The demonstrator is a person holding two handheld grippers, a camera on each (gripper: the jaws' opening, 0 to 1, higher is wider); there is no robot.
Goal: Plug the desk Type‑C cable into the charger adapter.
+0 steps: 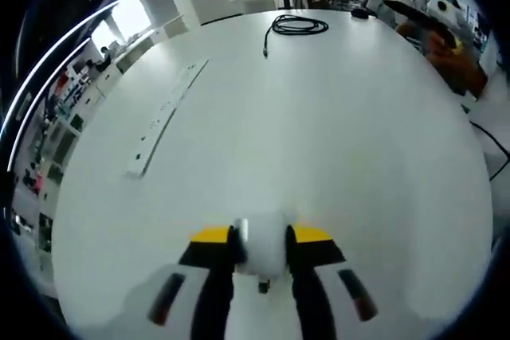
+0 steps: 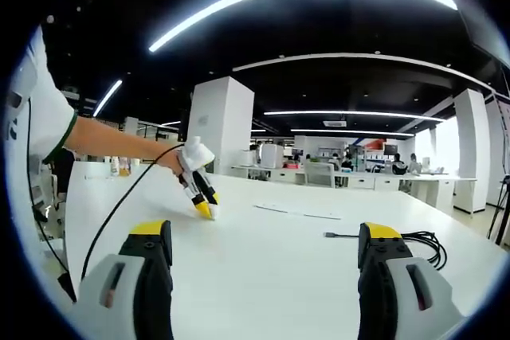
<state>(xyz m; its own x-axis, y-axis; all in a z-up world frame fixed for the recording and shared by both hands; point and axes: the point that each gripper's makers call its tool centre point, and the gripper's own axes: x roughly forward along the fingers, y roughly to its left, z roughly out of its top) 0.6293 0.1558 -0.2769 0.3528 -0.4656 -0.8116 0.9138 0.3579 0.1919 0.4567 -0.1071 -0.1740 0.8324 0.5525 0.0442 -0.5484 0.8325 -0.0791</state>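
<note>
Charger adapter pinched, cable lying apart

Left gripper (image 1: 261, 254) clamped on white charger adapter (image 1: 261, 246) at 6 o'clock. Right gripper (image 2: 267, 256) spread wide, holding nothing. Farther out on white table (image 1: 319, 133), power strip (image 1: 166, 117) at 10 o'clock. Farthest, coiled black Type‑C cable (image 1: 296, 25) at 12 o'clock.

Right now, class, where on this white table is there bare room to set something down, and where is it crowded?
Bare: the wide table stretch between the power strip, the coiled cable at the far end and the left gripper, shut on the charger. Also bare between the right gripper's open fingers. Crowded: the far end by the cable.
</note>
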